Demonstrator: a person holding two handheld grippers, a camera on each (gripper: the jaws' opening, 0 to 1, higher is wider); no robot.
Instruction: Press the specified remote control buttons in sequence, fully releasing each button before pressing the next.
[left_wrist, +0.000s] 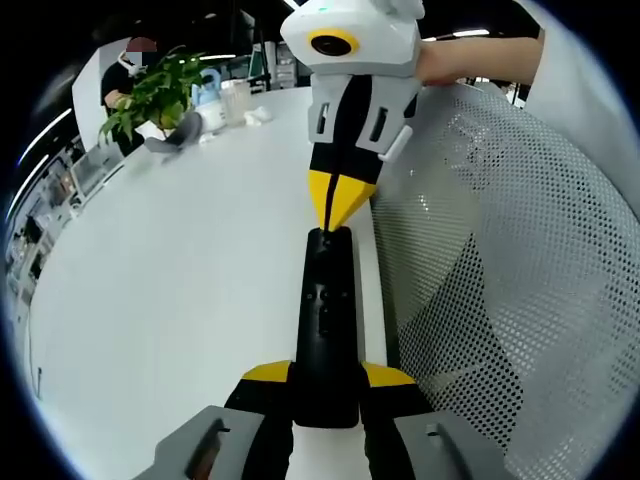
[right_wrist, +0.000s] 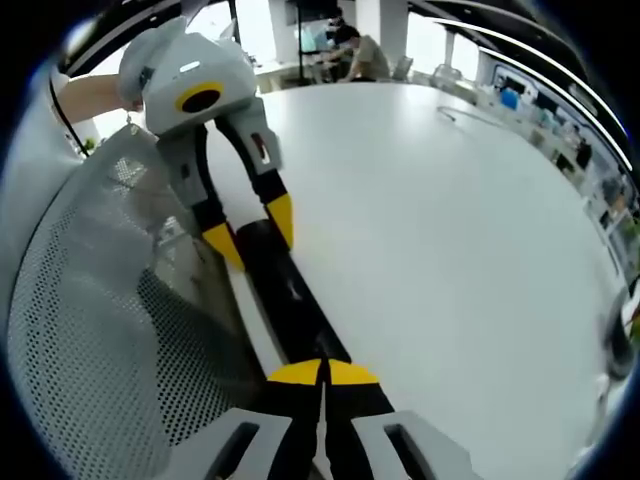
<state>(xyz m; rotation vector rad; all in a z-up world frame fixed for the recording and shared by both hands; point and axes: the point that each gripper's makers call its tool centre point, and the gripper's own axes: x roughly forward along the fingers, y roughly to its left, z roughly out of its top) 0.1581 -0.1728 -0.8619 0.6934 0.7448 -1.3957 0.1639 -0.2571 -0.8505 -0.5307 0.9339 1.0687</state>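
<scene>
Left gripper (left_wrist: 328, 385) clamped around black remote (left_wrist: 328, 320) — right gripper (right_wrist: 322, 372), jaws together, tips on its far end.

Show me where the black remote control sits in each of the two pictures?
Left gripper view: the remote control runs up the lower middle, its near end between the left gripper tips.
Right gripper view: it lies slanting from centre-left down to the bottom middle, its far end between the left gripper tips.
Shared landmark: the white mesh chair back beside the remote.
</scene>
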